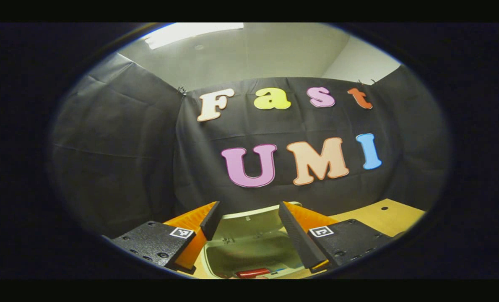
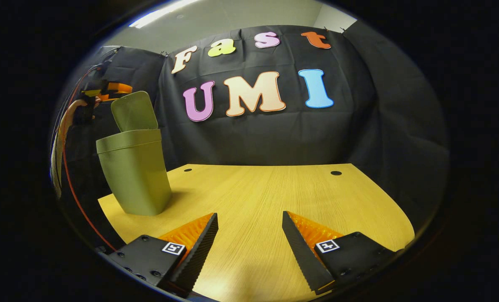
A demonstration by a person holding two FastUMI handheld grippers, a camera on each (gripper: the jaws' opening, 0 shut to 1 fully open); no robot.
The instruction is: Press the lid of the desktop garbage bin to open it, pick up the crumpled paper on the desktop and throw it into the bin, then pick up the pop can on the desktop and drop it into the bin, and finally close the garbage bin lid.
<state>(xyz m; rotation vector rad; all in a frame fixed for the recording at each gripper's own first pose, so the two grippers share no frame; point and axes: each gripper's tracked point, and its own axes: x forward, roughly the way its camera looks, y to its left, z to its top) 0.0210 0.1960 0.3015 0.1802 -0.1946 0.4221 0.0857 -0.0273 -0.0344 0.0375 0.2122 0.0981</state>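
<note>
Pale wooden table (image 2: 258,197) against black cloth booth walls, green garbage bin (image 2: 134,174) at left of the right gripper view, lid (image 2: 134,111) raised, right gripper (image 2: 249,228) fingers spread wide, empty, over bare table, left gripper (image 1: 246,218) fingers spread, empty, above the open bin (image 1: 249,251), red pop can (image 1: 253,273) inside at bottom.

My left gripper (image 1: 246,218) and right gripper (image 2: 249,228) each carry black screw-studded blocks bearing small square black-and-white markers, with ridged, wedge-shaped jaws.
</note>
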